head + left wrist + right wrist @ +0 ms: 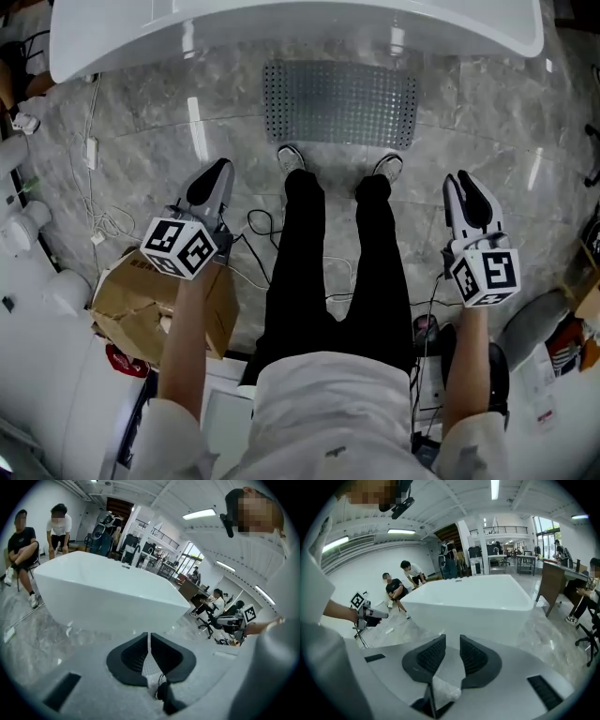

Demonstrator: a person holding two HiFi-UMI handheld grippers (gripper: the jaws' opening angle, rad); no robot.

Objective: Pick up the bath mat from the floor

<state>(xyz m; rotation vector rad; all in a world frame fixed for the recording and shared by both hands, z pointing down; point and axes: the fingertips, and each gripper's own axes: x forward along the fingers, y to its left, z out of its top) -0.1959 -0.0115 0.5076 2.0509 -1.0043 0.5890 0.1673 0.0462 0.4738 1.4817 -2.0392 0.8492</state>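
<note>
The grey perforated bath mat (339, 101) lies flat on the marble floor, just in front of the white bathtub (281, 28). The person's two shoes (292, 157) stand at its near edge. My left gripper (221, 169) hovers to the left of the legs, short of the mat, with its jaws shut and nothing between them (149, 637). To the right of the legs my right gripper (466, 178) is also held clear of the mat. Its jaws stand a little apart, with nothing between them (453, 639).
A torn cardboard box (141, 300) sits on the floor at the left, with white cables (94, 187) trailing beside it. Black cables (258, 225) run by the legs. Bags and clutter (562, 337) lie at the right. Seated people (21, 545) are beyond the tub.
</note>
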